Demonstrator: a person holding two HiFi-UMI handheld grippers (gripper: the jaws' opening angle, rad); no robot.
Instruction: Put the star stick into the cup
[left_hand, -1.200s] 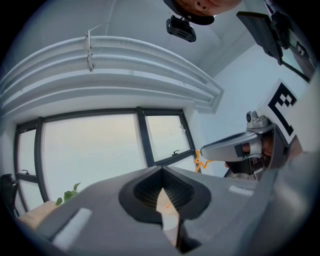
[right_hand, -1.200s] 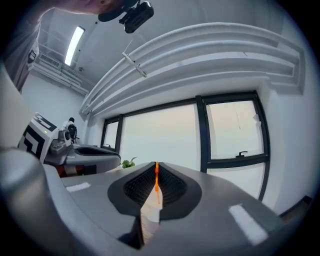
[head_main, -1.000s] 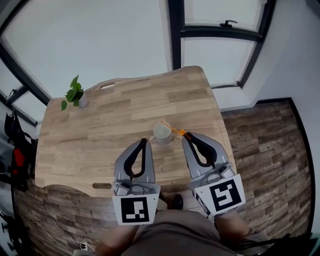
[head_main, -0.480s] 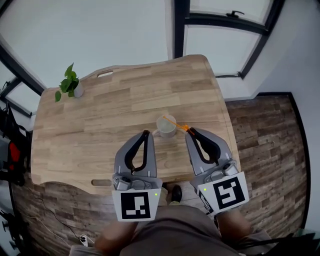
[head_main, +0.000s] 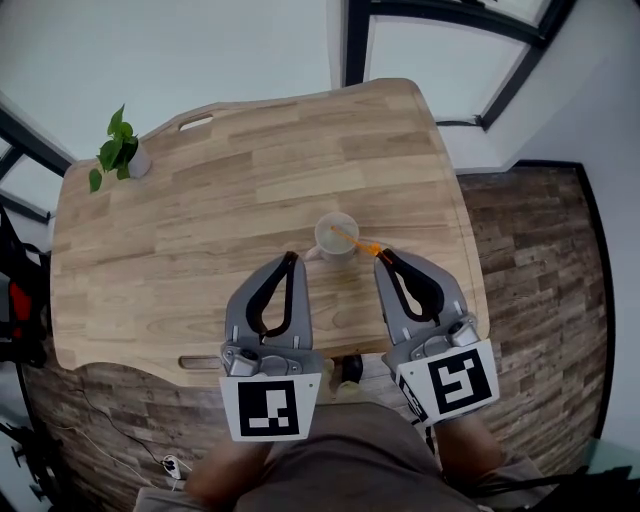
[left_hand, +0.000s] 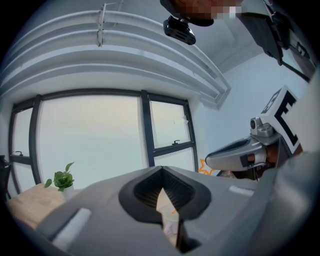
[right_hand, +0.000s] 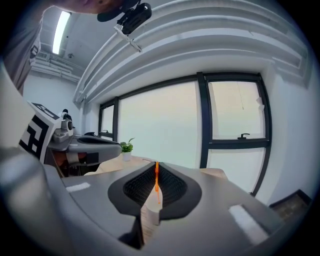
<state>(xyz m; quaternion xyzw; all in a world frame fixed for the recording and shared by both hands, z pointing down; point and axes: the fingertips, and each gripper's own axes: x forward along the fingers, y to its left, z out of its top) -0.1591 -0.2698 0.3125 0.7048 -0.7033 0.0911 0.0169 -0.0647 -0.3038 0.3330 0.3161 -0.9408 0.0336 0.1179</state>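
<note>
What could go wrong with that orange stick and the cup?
The thin orange star stick lies slanted across the rim of the pale translucent cup, pinched at its end by the right gripper; let go now, it might tip out. The left gripper isn't steadying the cup, so a push could topple it.

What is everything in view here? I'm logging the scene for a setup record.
table: one, light wood, centre of the head view.
cup: one, pale, upright near the table's front edge.
star stick: one, orange, slanting from the right gripper's jaws to over the cup's mouth.
potted plant: one, green leaves, table's far left corner.
windows: dark frames, beyond the table.
floor: dark wood planks, around the table.
left gripper: grey, jaws shut, empty, left of the cup.
right gripper: grey, shut on the star stick.
</note>
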